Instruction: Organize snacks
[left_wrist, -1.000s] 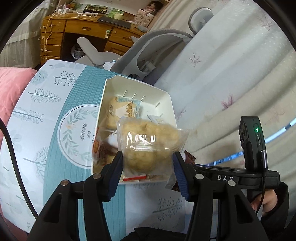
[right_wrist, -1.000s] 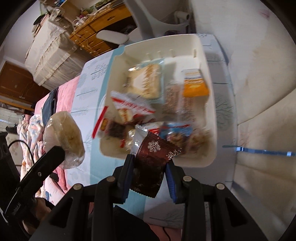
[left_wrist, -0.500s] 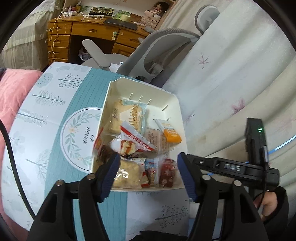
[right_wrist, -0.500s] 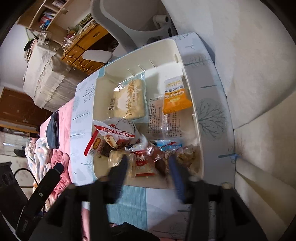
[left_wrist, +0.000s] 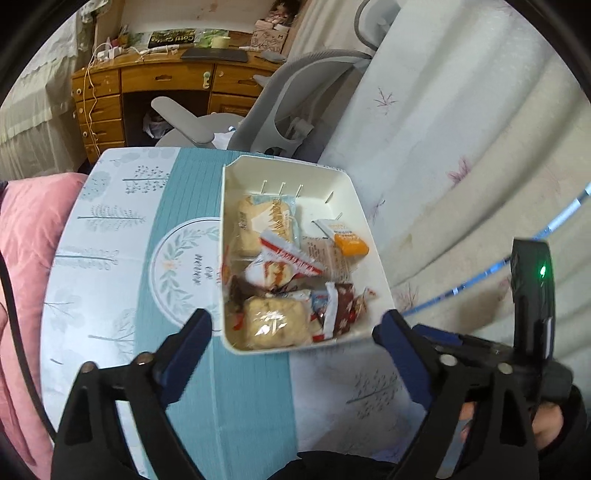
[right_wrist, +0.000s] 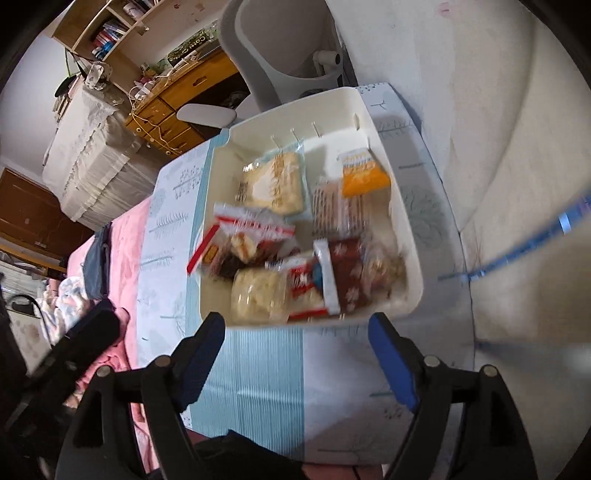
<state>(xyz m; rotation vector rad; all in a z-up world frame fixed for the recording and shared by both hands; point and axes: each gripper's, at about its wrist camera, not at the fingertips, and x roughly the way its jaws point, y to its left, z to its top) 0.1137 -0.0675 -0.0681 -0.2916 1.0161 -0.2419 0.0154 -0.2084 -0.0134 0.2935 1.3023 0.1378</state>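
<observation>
Both tongs are hanging spread wide and gripping nothing: the left tongs (left_wrist: 295, 328) and the right tongs (right_wrist: 299, 332) are each hovering just short of the near wall of the cream rectangular plastic bin (left_wrist: 373, 258), which is lying straight ahead of both, its long axis running away from the tongs toward the grey swivel chair (left_wrist: 273, 110). Neither hand is looking clearly nearer; the bin's near rim is sitting between the fingertips in both views. The bin is resting on the desk under a pale blue and teal tree-print cloth (left_wrist: 122, 236), with a pink quilt (left_wrist: 22, 236) off to the left and a white flower-print drape (left_wrist: 443, 122) hanging close on the right. Every snack in sight is already lying inside the bin, so the sorting is probably close to finished. Going down in size: a clear-wrapped pale sponge cake (left_wrist: 266, 221) is lying at the far end, a clear-wrapped yellow crumbly pastry (left_wrist: 275, 323) at the near left corner, a red-and-white wafer packet (left_wrist: 284, 262) across the middle, a brown snowflake-print packet (left_wrist: 341, 310) beside the pastry, and a small orange sachet (left_wrist: 349, 242) by the right wall. Nothing is standing between the tongs and the bin.
</observation>
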